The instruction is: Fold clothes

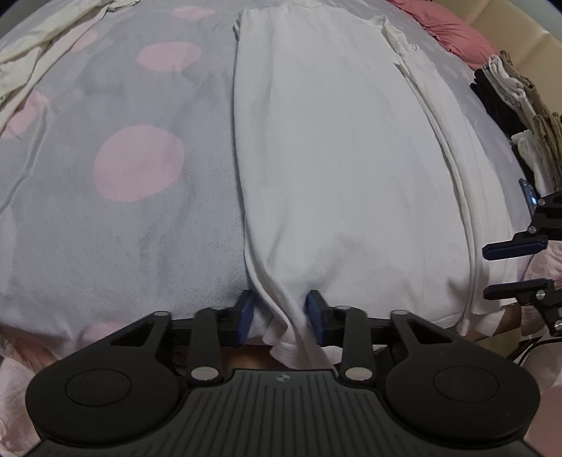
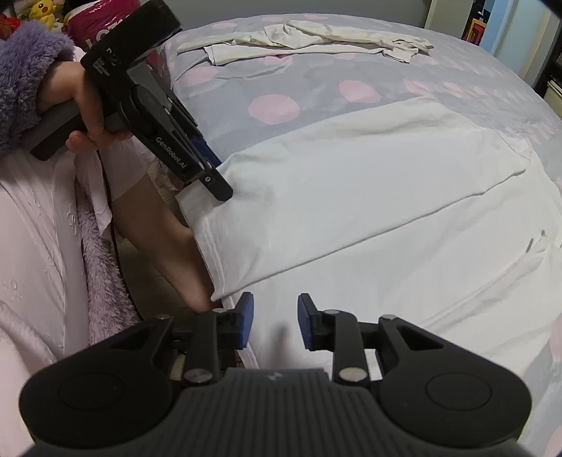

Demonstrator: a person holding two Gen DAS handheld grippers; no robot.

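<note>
A white garment (image 1: 333, 158) lies flat on the bed, folded lengthwise into a long strip, and reaches the near edge (image 2: 351, 211). My left gripper (image 1: 280, 309) is at the strip's near left corner. It is open, and a bunched fold of the hem sits between its blue pads (image 1: 246, 313). The right wrist view shows that left gripper (image 2: 214, 172) from the side, tilted down onto the corner. My right gripper (image 2: 275, 316) is open over the hem's near right end, with only flat cloth under the gap. It enters the left wrist view at the right edge (image 1: 509, 267).
The bed cover (image 1: 140, 105) is grey with pink dots. A cream garment (image 2: 298, 38) lies crumpled at the far side. Folded clothes are stacked (image 1: 520, 105) beside a pink pillow (image 1: 453, 31). A hand (image 2: 87, 105) in a purple fuzzy sleeve (image 2: 21, 77) holds the left gripper; a leg (image 2: 158, 228) stands at the bed edge.
</note>
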